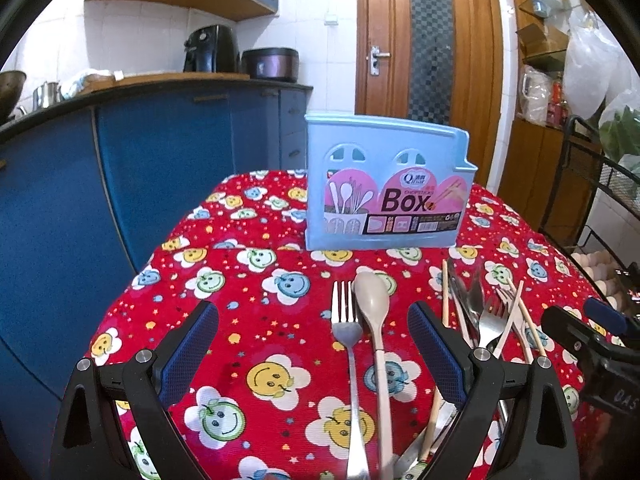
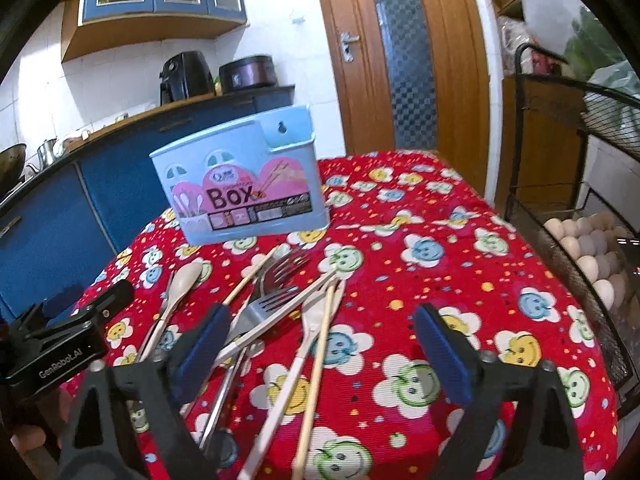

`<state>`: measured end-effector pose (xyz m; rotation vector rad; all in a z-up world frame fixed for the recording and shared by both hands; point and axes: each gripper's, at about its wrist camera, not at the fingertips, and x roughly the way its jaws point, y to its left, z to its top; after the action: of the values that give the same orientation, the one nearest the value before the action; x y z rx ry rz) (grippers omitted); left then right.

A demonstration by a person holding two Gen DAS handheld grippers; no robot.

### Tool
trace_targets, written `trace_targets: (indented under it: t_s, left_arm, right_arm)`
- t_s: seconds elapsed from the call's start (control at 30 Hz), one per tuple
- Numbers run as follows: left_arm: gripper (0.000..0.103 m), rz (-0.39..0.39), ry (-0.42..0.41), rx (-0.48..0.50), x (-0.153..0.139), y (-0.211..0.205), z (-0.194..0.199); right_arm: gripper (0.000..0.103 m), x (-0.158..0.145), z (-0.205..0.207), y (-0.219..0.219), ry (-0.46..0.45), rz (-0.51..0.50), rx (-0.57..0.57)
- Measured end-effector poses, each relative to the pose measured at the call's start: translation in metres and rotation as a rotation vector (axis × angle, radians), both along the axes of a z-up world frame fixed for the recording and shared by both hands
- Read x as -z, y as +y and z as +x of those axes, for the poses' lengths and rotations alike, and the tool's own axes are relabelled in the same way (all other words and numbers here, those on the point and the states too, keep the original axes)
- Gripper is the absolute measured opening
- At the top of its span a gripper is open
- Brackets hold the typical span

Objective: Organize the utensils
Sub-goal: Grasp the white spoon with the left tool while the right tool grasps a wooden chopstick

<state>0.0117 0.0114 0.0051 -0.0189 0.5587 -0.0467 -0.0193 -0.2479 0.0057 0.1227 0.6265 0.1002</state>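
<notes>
The left tool (image 1: 314, 346) is held spread wide over a metal fork (image 1: 347, 336) and a beige spoon (image 1: 374, 312), neither pinched. The right tool (image 2: 322, 346) is likewise spread, a pale fork (image 2: 316, 320) and a chopstick (image 2: 320, 344) lying untouched between its fingers. Further back, on the red smiley-patterned worktop (image 2: 460, 280), the blue utensil box (image 1: 384, 184) is seen upright.

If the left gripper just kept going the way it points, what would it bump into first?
Probably the metal fork and beige spoon lying between the left gripper's open fingers; the blue utensil box stands beyond. Depth is hard to judge.
</notes>
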Motion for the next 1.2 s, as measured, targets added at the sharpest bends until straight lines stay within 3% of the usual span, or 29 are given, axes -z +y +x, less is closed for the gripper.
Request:
trace_targets:
  t_s: [0.37, 0.47, 0.7, 0.83, 0.97, 1.2]
  left_arm:
    - [0.095, 0.005, 0.081, -0.008, 0.006, 0.012, 0.016]
    - [0.095, 0.0, 0.098, 0.001, 0.008, 0.013, 0.019]
    - [0.095, -0.015, 0.118, 0.019, 0.011, 0.013, 0.025]
    - [0.095, -0.022, 0.126, 0.029, 0.012, 0.013, 0.028]
    - [0.095, -0.026, 0.134, 0.033, 0.011, 0.013, 0.03]
    - [0.095, -0.048, 0.165, 0.04, 0.013, 0.016, 0.034]
  right_arm:
    - [0.049, 0.0, 0.031, 0.004, 0.119, 0.086, -0.073]
    - [0.044, 0.005, 0.039, 0.004, 0.155, 0.111, -0.082]
    - [0.041, 0.014, 0.058, -0.004, 0.223, 0.191, -0.051]
    - [0.033, 0.015, 0.065, -0.011, 0.237, 0.222, -0.03]
    - [0.019, 0.018, 0.073, -0.018, 0.257, 0.263, -0.012]
    - [0.007, 0.018, 0.074, -0.03, 0.241, 0.346, -0.032]
